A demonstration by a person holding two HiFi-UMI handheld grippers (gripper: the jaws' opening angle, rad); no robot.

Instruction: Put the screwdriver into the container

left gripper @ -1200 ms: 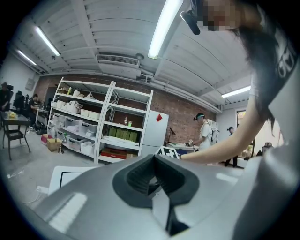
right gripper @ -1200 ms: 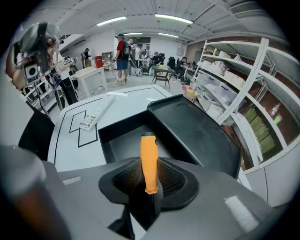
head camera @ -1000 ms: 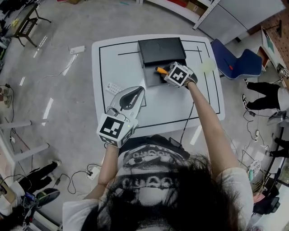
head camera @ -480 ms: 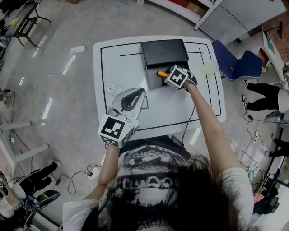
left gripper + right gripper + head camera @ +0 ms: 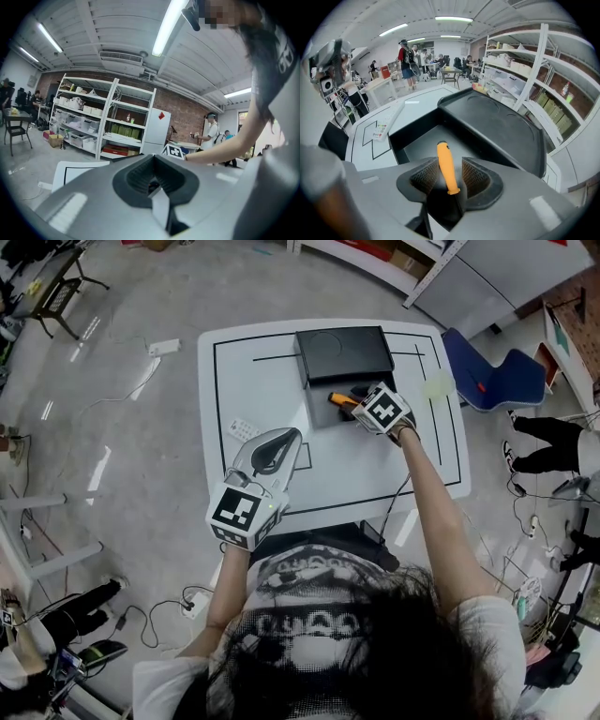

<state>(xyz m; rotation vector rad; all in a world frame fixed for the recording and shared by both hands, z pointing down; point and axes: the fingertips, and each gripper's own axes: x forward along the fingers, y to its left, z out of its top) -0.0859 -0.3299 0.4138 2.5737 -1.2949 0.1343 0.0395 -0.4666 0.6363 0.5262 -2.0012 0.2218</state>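
Orange against black at upper centre of the head view: slim screwdriver with an orange plastic handle [image 5: 337, 398], out over the open lower tray of the black rectangular plastic container [image 5: 319, 416], lid laid open flat beyond it. All on the white desk with black marked lines [image 5: 253, 381], in its upper middle. Right hand-held gripper [image 5: 357, 404] at the tray's right edge, tilted steeply down, marker cube on top. Has just been spreading its jaws; wide apart, with the orange handle between the pads and a gap on either side in the right gripper view, no pad pressing on it. Cannot tell whether the screwdriver touches the tray floor. Left hand-held gripper [image 5: 281, 439] near the desk's lower left edge, well apart from the container, pointing roughly level; jaws together in the left gripper view, nothing between them. Small white remote control with coloured buttons [image 5: 242, 429] on the desk just left of that gripper's tip. Blue chair [image 5: 492, 369] on the grey floor beside the desk's upper right corner. White metal shelving with boxes [image 5: 93, 126] at left of the left gripper view.
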